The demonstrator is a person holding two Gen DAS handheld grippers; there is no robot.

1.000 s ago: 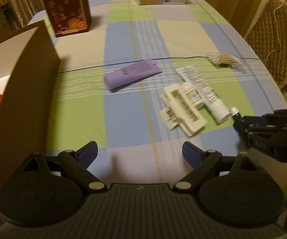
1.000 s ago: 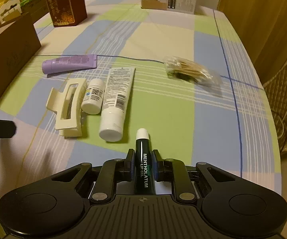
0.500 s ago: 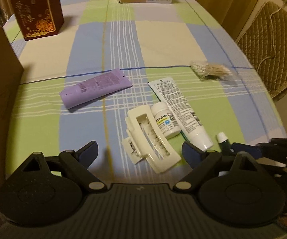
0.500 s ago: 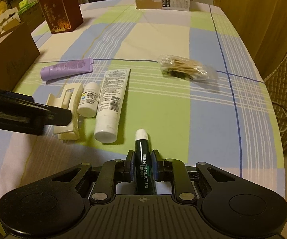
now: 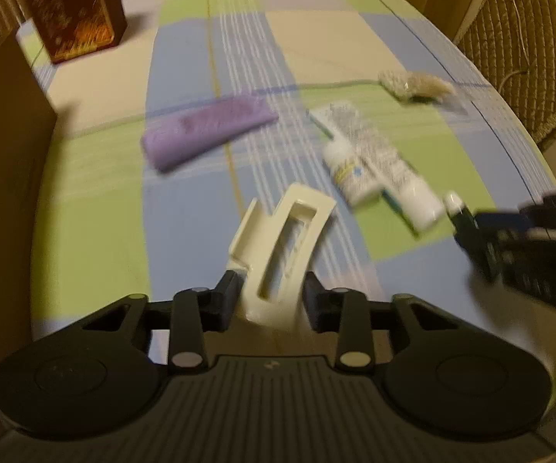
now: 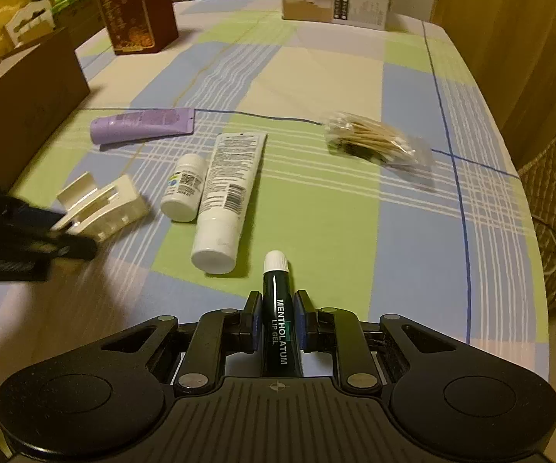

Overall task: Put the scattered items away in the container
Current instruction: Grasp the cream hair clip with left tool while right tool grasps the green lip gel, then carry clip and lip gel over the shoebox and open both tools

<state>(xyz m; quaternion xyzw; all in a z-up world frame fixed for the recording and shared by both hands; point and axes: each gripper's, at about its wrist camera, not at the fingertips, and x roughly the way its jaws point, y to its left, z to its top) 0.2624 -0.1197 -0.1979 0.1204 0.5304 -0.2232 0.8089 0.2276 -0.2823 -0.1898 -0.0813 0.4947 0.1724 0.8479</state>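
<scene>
My left claw (image 5: 271, 301) grips the hair clip (image 5: 283, 249), my right claw (image 6: 276, 326) the lip gel (image 6: 278, 308); the box (image 6: 23, 104) lies far left, nearer my left.

Dim warm light falls on the checked-cloth desk (image 6: 316, 77), a quilted chair (image 5: 524, 46) beside what seems wooden panelling (image 6: 501, 19).

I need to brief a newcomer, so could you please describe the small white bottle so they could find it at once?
On the checked tablecloth, find the long white tube at mid-table. The small white bottle lies touching its left side: shorter, round-bodied, with a blue-and-yellow label.
</scene>
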